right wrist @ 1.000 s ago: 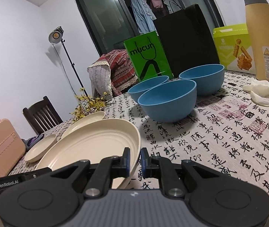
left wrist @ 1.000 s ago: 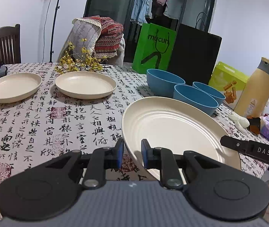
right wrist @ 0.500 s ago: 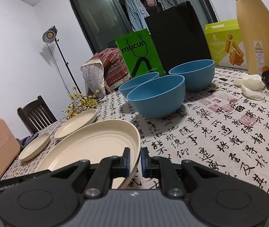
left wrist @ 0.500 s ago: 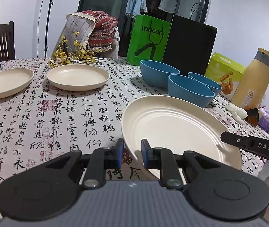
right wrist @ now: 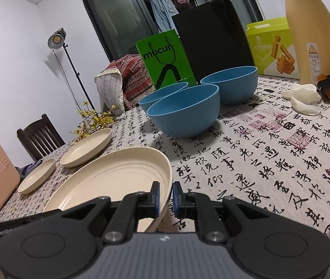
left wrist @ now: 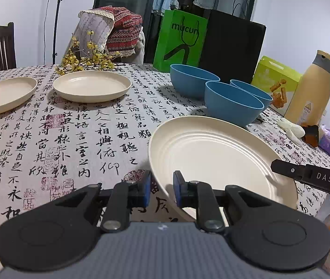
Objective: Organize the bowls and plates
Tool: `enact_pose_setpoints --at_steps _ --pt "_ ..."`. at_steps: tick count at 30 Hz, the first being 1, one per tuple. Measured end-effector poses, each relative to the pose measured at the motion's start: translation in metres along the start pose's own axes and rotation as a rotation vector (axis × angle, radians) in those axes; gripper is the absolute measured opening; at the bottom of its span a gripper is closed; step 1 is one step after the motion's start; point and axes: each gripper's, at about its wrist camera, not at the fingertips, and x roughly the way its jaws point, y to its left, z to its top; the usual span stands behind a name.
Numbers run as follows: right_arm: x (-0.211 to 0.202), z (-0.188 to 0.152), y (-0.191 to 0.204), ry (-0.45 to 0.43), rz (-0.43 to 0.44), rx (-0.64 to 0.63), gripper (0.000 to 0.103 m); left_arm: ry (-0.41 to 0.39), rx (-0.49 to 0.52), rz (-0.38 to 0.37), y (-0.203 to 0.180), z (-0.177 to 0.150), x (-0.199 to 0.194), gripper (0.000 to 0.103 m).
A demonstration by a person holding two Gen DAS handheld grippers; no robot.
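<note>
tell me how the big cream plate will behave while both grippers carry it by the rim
The big cream plate looks rigid, so it probably won't flex. Its smooth rim may slip between the left gripper and right gripper. Being wide and shallow, it could tilt if one side lags.

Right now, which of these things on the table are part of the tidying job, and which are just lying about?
Part of the job:
large cream plate, pinched on its rim by both hand-held grippers
two smaller cream plates
three blue bowls

Just lying about:
green bag
black bag
snack box
tan bottle
yellow flowers
</note>
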Motion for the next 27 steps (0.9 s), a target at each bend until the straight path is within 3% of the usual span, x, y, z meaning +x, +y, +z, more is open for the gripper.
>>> enact_pose_setpoints --at_steps 27 --pt "0.014 -0.005 -0.013 0.045 -0.013 0.001 0.011 0.052 0.005 0.003 -0.003 -0.009 0.016 0.02"
